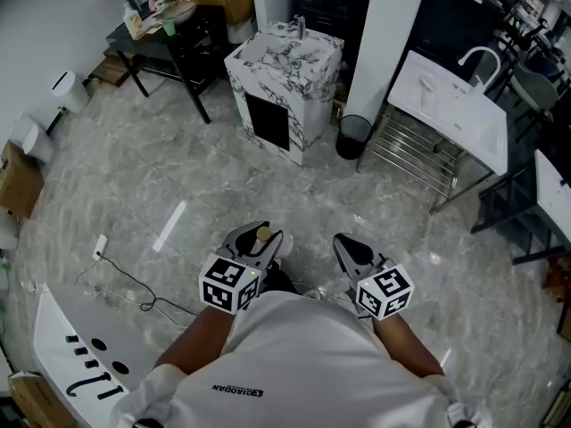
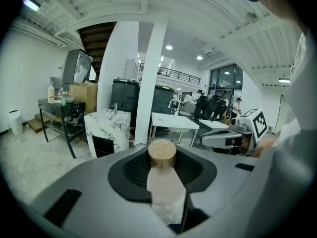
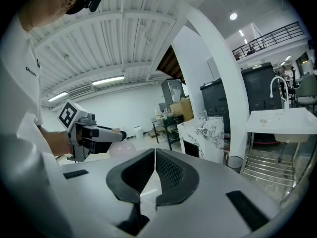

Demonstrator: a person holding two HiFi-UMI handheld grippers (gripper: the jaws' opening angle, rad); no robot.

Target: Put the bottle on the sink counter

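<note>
Between ribbed left tongs (image 2: 161,168) sits a pale, round-capped bottle (image 2: 165,190)

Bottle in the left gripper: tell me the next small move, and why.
Probably step forward, carrying the bottle toward the marble sink counter. The fingers of the left gripper clamp it, and the counter stands well ahead across the floor, seemingly out of reach from here.

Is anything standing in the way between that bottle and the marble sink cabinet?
Nothing visible. The left gripper holds the bottle; only bare floor lies between it and the marble sink cabinet. The black bin stands aside.
</note>
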